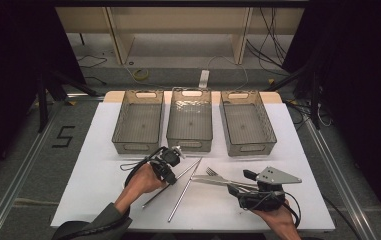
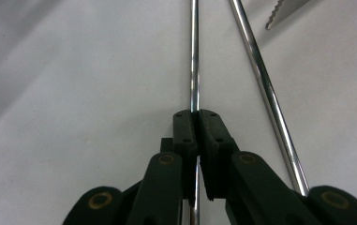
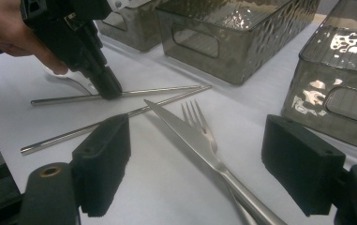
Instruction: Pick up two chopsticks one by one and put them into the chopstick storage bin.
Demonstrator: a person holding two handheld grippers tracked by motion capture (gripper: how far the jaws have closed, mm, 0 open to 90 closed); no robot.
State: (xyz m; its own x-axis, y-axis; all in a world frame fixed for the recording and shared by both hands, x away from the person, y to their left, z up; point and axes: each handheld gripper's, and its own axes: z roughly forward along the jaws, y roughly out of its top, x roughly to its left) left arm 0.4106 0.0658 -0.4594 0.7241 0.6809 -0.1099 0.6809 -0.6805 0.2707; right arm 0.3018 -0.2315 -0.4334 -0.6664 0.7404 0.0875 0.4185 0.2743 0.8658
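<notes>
Two thin metal rods lie crossed near the middle of the white board [image 1: 103, 190]. My left gripper [image 1: 171, 179] [image 2: 196, 115] [image 3: 109, 91] points down and is shut on one rod [image 1: 189, 169] [image 2: 194, 65] [image 3: 162, 89] at about mid-length. The other rod [image 1: 180, 195] [image 2: 265, 89] [image 3: 73, 133] lies free just beside it. A table knife [image 1: 213, 181] [image 3: 190, 136] and a fork [image 1: 212, 172] [image 3: 197, 115] lie to the right. My right gripper [image 1: 240, 182] [image 3: 197, 124] stands open, its jaws wide on either side of the knife and fork handles without touching them.
Three grey see-through baskets stand in a row at the back of the board: left [image 1: 137, 146], middle [image 1: 189, 145] [image 3: 232, 51], right [image 1: 250, 148] [image 3: 335, 93]. A shiny spoon-like piece [image 3: 73, 80] lies behind the left gripper. The knife's serrated tip [image 2: 279, 11] lies near the rods.
</notes>
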